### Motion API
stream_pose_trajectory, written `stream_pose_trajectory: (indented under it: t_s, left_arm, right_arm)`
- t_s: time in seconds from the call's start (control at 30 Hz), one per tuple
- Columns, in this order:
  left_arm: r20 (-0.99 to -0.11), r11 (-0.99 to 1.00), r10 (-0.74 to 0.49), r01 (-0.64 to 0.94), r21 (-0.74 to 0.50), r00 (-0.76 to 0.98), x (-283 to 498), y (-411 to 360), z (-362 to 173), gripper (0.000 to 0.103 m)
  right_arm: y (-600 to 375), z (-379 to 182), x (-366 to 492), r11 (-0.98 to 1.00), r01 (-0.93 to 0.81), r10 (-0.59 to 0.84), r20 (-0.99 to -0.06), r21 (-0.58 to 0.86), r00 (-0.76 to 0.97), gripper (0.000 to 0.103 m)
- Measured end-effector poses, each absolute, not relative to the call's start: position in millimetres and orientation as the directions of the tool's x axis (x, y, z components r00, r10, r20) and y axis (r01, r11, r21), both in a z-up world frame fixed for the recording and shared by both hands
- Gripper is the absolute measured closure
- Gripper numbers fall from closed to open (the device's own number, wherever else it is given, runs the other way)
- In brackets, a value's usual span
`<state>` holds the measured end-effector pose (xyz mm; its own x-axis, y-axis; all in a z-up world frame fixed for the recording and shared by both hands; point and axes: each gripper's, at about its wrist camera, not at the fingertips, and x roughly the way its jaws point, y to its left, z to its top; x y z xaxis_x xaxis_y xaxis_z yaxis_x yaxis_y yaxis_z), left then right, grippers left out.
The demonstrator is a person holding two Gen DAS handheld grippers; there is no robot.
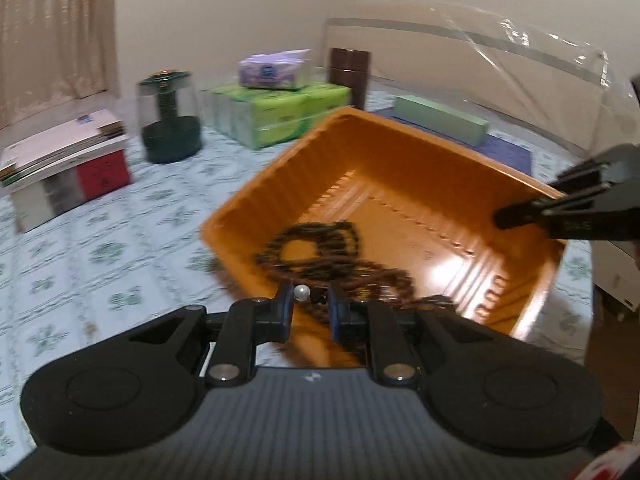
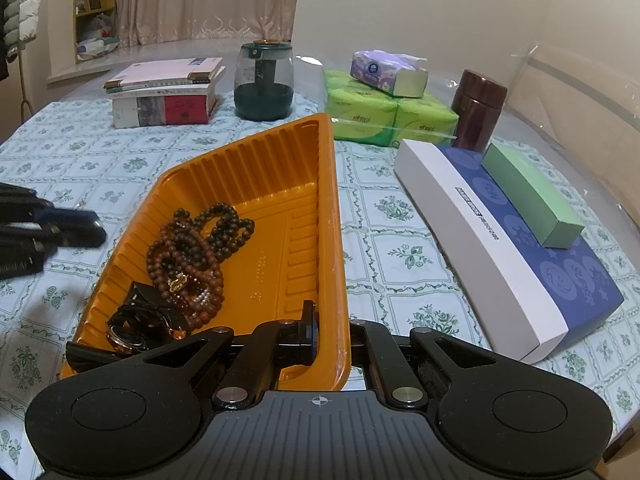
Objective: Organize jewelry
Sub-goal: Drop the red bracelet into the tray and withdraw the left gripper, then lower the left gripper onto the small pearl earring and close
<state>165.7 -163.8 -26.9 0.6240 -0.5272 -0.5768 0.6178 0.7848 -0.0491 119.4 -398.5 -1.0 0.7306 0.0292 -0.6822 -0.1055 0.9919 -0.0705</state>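
An orange plastic tray (image 2: 332,216) lies on the patterned tablecloth and holds brown and dark bead strands (image 2: 192,248) and a black watch (image 2: 136,320). My right gripper (image 2: 332,340) is shut on the tray's near right rim, one finger inside and one outside. In the left wrist view, the tray (image 1: 280,176) and blurred bead strands (image 1: 320,252) show. My left gripper (image 1: 310,304) hovers over the tray's near edge, jaws slightly apart, with a small white pearl (image 1: 301,291) by its left fingertip. The left gripper also shows in the right wrist view (image 2: 86,226), beside the tray's left wall.
Behind the tray stand stacked books (image 2: 164,92), a dark green glass jar (image 2: 264,84), green tissue packs (image 2: 384,116) with a purple pack on top, and a brown flask (image 2: 476,112). To the right lies a blue-white box (image 2: 512,256) with a green box (image 2: 528,196) on it.
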Motion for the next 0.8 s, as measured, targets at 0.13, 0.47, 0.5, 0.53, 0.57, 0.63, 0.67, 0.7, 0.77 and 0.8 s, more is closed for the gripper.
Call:
stream_pose_trajectory:
  t_s: [0.13, 0.47, 0.5, 0.53, 0.57, 0.63, 0.67, 0.7, 0.77, 0.8]
  left_arm:
    - [-0.579, 0.774, -0.539, 0.631, -0.053, 0.612, 162, -176, -30, 0.088]
    - [-0.587, 0.789, -0.523, 0.612, -0.060, 0.618, 167, -176, -35, 0.080]
    - [-0.591, 0.797, -0.515, 0.600, -0.065, 0.621, 168, -170, -36, 0.080]
    - [-0.593, 0.807, -0.505, 0.588, -0.064, 0.627, 170, -162, -37, 0.080]
    - [-0.592, 0.818, -0.488, 0.573, -0.055, 0.641, 170, -153, -38, 0.080]
    - [-0.595, 0.843, -0.444, 0.537, -0.025, 0.670, 173, -133, -41, 0.080]
    - [-0.598, 0.857, -0.418, 0.515, -0.011, 0.684, 175, -123, -43, 0.080]
    - [-0.602, 0.871, -0.392, 0.491, 0.000, 0.696, 178, -113, -46, 0.080]
    - [-0.613, 0.901, -0.337, 0.434, 0.012, 0.715, 187, -91, -51, 0.080]
    - [-0.615, 0.912, -0.316, 0.410, 0.013, 0.723, 191, -82, -53, 0.080]
  right_arm:
    - [-399, -1, 118, 0.992, -0.105, 0.031, -0.680, -0.068, 0.732, 0.099]
    - [-399, -2, 118, 0.993, -0.102, 0.034, -0.681, -0.060, 0.732, 0.099]
    - [-400, -2, 118, 0.993, -0.101, 0.034, -0.681, -0.060, 0.732, 0.099]
    - [-400, -2, 119, 0.993, -0.100, 0.034, -0.681, -0.059, 0.731, 0.099]
    - [-400, -3, 119, 0.993, -0.100, 0.034, -0.681, -0.057, 0.731, 0.099]
    - [-400, -2, 119, 0.993, -0.100, 0.035, -0.681, -0.057, 0.732, 0.099]
    - [-400, -3, 119, 0.993, -0.100, 0.034, -0.681, -0.057, 0.731, 0.099]
    - [-400, -3, 119, 0.993, -0.099, 0.034, -0.682, -0.057, 0.731, 0.099]
    - [-401, -3, 120, 0.994, -0.096, 0.034, -0.682, -0.053, 0.731, 0.099]
    - [-400, -3, 120, 0.994, -0.095, 0.033, -0.682, -0.053, 0.731, 0.099]
